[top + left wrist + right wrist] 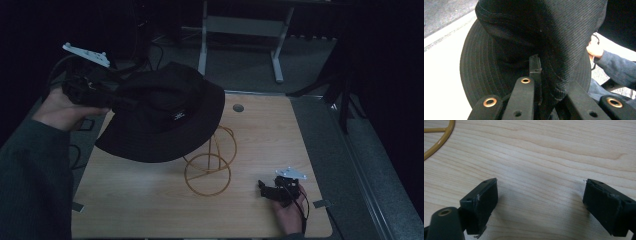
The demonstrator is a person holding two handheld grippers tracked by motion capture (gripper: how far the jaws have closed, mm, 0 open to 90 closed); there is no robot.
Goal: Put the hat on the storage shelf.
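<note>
A black bucket hat with a small white label hangs above the left half of the wooden table. My left gripper is shut on the hat's fabric at its left side; in the left gripper view the jaws pinch a fold of the hat. Under the hat stands a yellow wire stand, its ring base on the table; the hat's brim covers its top. My right gripper rests near the table's front right, jaws open and nothing between them, close over the wood.
A round cable hole sits near the table's far edge. Beyond the table are a white desk frame and a dark stand on grey floor. The yellow ring lies to the left of the right gripper.
</note>
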